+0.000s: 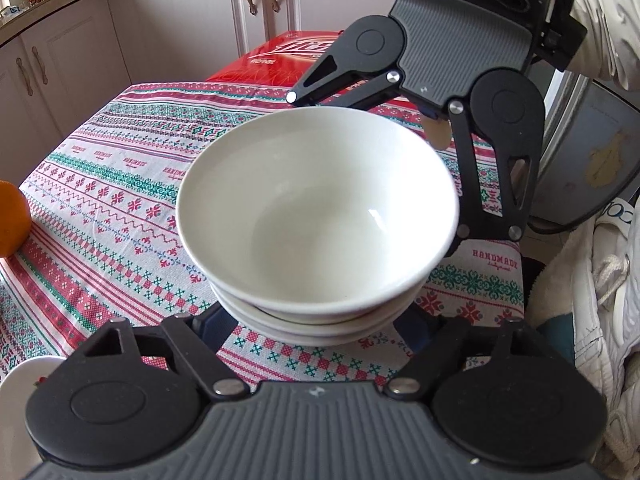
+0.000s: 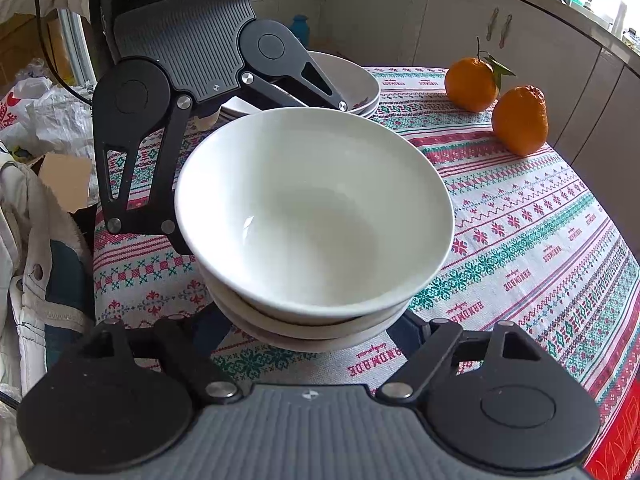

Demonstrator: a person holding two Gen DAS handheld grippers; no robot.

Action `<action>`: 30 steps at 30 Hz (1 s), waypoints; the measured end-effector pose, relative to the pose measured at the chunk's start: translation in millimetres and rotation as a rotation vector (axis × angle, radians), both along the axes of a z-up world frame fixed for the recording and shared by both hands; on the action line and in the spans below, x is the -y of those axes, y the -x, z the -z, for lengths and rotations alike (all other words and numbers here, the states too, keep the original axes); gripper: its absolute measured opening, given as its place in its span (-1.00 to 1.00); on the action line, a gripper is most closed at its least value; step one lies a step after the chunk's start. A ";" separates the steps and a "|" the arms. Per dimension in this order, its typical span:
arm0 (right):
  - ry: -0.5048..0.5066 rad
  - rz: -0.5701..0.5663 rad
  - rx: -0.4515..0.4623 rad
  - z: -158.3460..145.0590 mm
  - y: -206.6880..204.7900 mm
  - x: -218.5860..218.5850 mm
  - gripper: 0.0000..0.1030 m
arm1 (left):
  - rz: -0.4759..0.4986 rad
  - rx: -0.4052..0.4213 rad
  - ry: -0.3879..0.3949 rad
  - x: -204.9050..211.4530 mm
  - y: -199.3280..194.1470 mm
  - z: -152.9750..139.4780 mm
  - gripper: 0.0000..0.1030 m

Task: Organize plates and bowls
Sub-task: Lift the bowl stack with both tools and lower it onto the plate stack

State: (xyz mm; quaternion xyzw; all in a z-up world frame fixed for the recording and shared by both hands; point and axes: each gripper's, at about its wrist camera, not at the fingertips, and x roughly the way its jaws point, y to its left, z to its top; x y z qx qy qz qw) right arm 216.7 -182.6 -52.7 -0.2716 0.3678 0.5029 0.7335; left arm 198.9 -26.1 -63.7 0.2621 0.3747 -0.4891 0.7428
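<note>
Beyond the bowls (image 2: pixel 316 216), oranges (image 2: pixel 520 120) show only rightside; both tongs (image 1: pixel 320 320) (image 2: pixel 316 320) spread.

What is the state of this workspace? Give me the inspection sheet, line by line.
Surface: patterned tablecloth covers the table.
Job's things: stack of white bowls at centre; second bowl stack beyond it.
Clutter: two oranges; red box at the table's far edge.
Grippers: left hand-held gripper and right hand-held gripper straddle the stack of white bowls from opposite sides; contact hidden.
Cables: black cable off the table, beside the left hand-held gripper.
Surroundings: kitchen cabinets; plastic bags.
</note>
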 end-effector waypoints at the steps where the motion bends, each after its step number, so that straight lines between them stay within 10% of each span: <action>1: 0.001 0.000 0.001 0.0 0.1 -0.2 0.67 | -0.002 0.000 -0.002 0.5 0.2 0.2 0.62; 30: 0.019 0.001 0.025 -18.0 15.2 2.8 0.67 | -0.016 0.023 -0.004 9.3 15.7 -12.0 0.61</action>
